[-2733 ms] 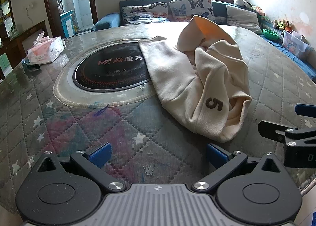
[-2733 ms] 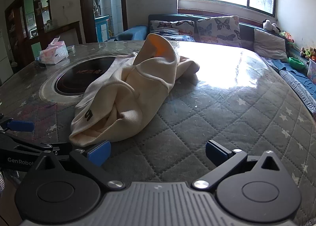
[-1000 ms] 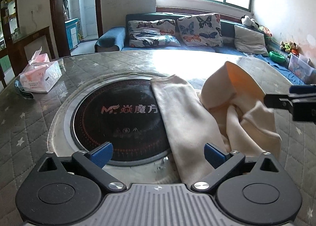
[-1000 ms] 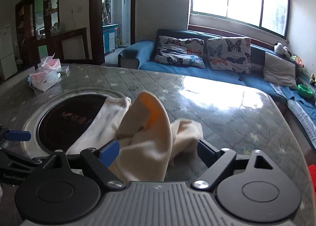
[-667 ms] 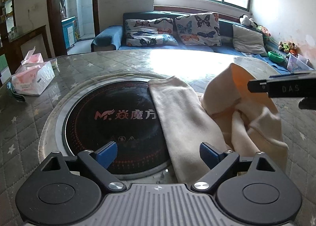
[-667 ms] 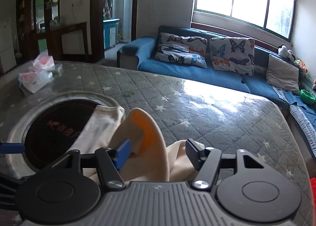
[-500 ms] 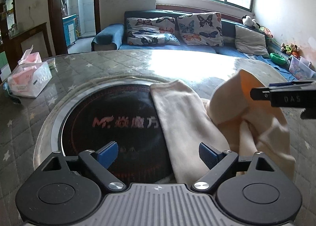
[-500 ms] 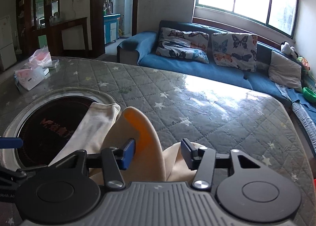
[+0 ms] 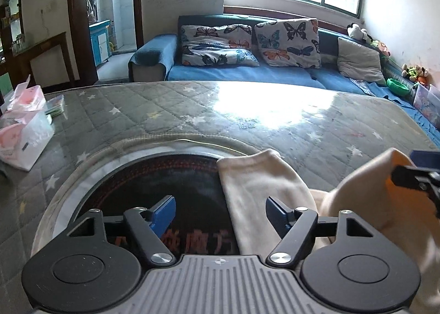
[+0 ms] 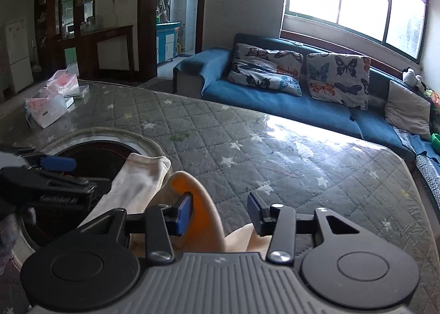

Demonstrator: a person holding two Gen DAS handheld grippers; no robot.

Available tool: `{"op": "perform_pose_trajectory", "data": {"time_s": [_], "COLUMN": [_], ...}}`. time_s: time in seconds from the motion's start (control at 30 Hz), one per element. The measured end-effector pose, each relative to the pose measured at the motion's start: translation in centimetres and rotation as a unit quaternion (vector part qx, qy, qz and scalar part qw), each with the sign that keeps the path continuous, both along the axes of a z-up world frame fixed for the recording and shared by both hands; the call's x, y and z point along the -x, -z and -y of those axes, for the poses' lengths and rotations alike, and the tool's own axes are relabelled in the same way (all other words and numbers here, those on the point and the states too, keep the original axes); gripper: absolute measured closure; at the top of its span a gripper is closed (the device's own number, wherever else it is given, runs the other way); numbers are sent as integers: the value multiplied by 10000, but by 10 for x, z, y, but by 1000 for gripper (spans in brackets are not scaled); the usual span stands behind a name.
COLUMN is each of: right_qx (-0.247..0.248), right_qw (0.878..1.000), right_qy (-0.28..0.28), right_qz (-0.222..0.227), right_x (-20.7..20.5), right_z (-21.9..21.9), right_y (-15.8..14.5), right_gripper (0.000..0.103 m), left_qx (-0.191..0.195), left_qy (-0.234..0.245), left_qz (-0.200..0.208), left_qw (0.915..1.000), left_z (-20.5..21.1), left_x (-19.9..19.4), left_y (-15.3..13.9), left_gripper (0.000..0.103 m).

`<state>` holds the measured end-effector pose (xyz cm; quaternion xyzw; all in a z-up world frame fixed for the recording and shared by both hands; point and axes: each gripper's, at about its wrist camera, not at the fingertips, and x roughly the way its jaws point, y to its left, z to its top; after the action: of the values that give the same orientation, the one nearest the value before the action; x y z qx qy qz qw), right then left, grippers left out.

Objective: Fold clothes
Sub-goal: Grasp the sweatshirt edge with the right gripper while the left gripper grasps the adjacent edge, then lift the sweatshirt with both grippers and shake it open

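Cream clothing (image 9: 264,190) lies bunched on the quilted table (image 9: 192,110), one flat end reaching over the dark round hob (image 9: 176,176) set into the tabletop. The left wrist view shows that end running up between the left gripper (image 9: 220,212)'s blue pads, which are closing without touching the cloth; the right wrist view shows instead an upright fold with an orange lining (image 10: 192,204) standing between the right gripper (image 10: 217,212)'s pads. Those jaws are closing too, the left pad at the fold, the right pad apart from it, so there is no grip. Beyond the cloth the tabletop runs bare to its far edge before the blue sofa (image 10: 288,105); a tissue pack (image 9: 22,132) sits well apart on the left. Both gripper bodies hide the rest of the garment, and the hob's lettering is cut off.
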<state>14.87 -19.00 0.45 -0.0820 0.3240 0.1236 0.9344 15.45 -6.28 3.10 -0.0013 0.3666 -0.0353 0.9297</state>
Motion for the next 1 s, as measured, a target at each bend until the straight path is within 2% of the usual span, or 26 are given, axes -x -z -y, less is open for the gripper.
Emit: {"op": "perform_pose_trajectory", "data": {"time_s": [0.1, 0.2, 0.3, 0.37, 0.4, 0.43, 0.53, 0.57, 0.63, 0.83, 1.0], "right_qx": [55, 78, 84, 47, 15, -19, -138, -156, -214, -397, -548], "right_qw": [9999, 9998, 9997, 9997, 9997, 9998, 9998, 9999, 9997, 9970, 9904], "right_qy": [-81, -159, -176, -193, -180, -159, -83, -43, 69, 571, 1133], "right_qz": [-46, -91, -118, -144, -140, -129, -75, -41, 46, 337, 569], "right_x": [-3, -8, -12, -14, -13, -13, -10, -8, -4, 23, 59], "right_z": [-2, -6, -6, -4, -3, -1, 4, 6, 11, 37, 72], "right_y": [3, 7, 11, 13, 14, 14, 13, 12, 9, -7, -18], "right_gripper": [62, 69, 75, 86, 87, 90, 99, 100, 100, 101, 101], "left_qx": [18, 43, 138, 150, 123, 101, 145, 174, 109, 187, 266], "left_qy": [16, 55, 50, 6, 31, 64, 210, 229, 193, -59, -500], "left_qz": [-59, -115, -238, -264, -215, -173, -110, -100, -33, 233, 569], "left_qw": [10000, 9999, 9996, 9995, 9997, 9998, 9996, 9995, 9997, 9995, 9968], "left_z": [3, 5, 4, 3, 4, 4, 5, 5, 6, -10, -41], "left_x": [-13, -23, -36, -42, -42, -43, -42, -41, -37, -15, 20], "left_y": [5, 9, 15, 18, 18, 18, 18, 18, 17, 3, -19], "left_gripper": [30, 33, 38, 45, 47, 54, 86, 92, 99, 101, 101]}}
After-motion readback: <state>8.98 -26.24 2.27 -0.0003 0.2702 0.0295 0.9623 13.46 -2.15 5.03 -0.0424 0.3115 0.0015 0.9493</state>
